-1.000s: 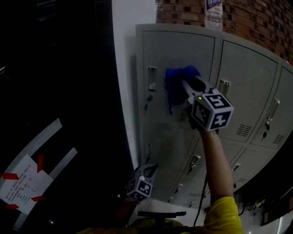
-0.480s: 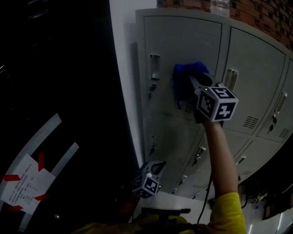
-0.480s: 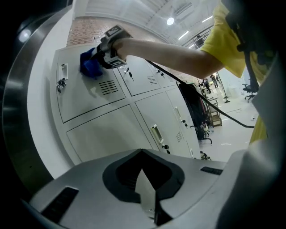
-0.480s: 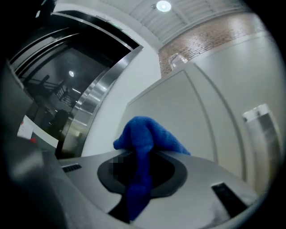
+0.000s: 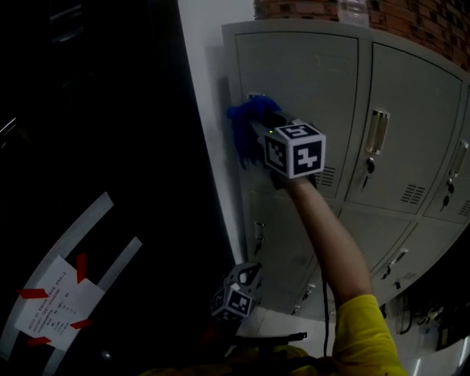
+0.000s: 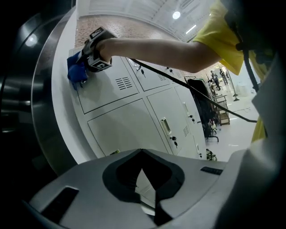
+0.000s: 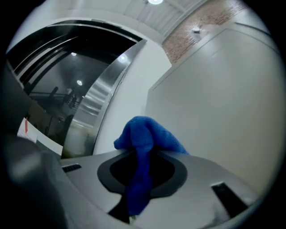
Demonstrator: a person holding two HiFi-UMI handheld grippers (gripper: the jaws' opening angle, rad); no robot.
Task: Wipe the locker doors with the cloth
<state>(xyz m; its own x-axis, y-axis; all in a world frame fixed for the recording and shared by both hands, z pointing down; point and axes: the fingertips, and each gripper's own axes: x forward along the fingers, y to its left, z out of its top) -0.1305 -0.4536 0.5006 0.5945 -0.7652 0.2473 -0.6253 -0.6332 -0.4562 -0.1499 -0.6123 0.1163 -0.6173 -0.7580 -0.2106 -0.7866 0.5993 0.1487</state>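
Note:
A blue cloth (image 5: 248,126) is pressed against the left edge of the top-left grey locker door (image 5: 308,81), over its handle area. My right gripper (image 5: 258,121) is shut on the blue cloth (image 7: 145,147), with its marker cube just behind. In the left gripper view the same cloth (image 6: 76,71) shows high on the locker bank (image 6: 129,116). My left gripper (image 5: 248,273) hangs low beside the lower lockers, jaws shut with nothing between them (image 6: 143,172).
More grey locker doors (image 5: 411,125) with handles and keys run to the right and below. A dark glossy wall (image 5: 95,183) with a taped paper (image 5: 55,301) stands left of the lockers. Brick wall (image 5: 411,18) and a bottle sit above.
My right gripper has slid the cloth leftward across the top-left door, from its right half to its left edge. The left gripper has stayed low.

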